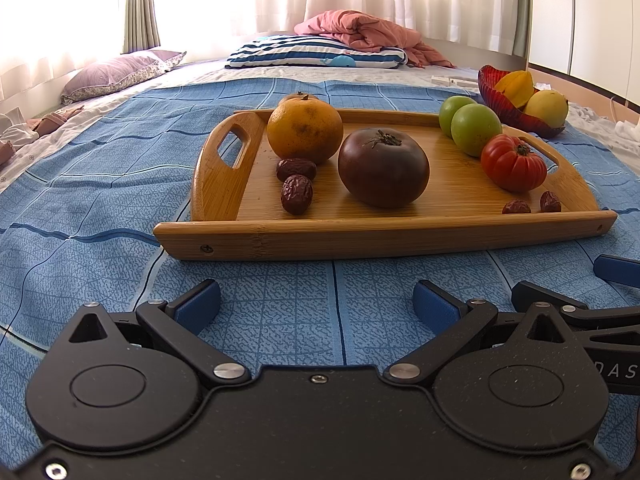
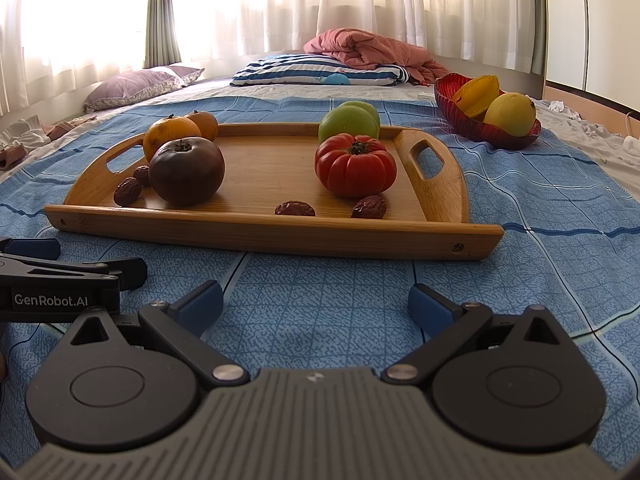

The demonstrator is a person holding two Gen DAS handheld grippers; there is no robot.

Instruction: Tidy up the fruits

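A wooden tray [image 1: 384, 236] [image 2: 272, 236] lies on the blue bedspread. It carries two oranges [image 1: 305, 130] [image 2: 166, 134], a dark purple tomato [image 1: 383, 168] [image 2: 186, 171], a red ribbed tomato [image 1: 513, 163] [image 2: 355, 166], two green fruits [image 1: 475, 129] [image 2: 348, 123] and several dried dates [image 1: 297, 194] [image 2: 295, 209]. A red bowl [image 1: 520, 118] [image 2: 488, 136] beyond the tray's right end holds a starfruit and a yellow fruit. My left gripper [image 1: 316, 310] and right gripper [image 2: 316, 306] rest side by side in front of the tray, both open and holding nothing.
Pillows [image 1: 316, 53] and a pink blanket [image 2: 372, 50] lie at the far end of the bed, under curtained windows. Crumpled clothes [image 1: 24, 132] sit at the left edge. A wardrobe wall [image 2: 592, 24] stands to the right.
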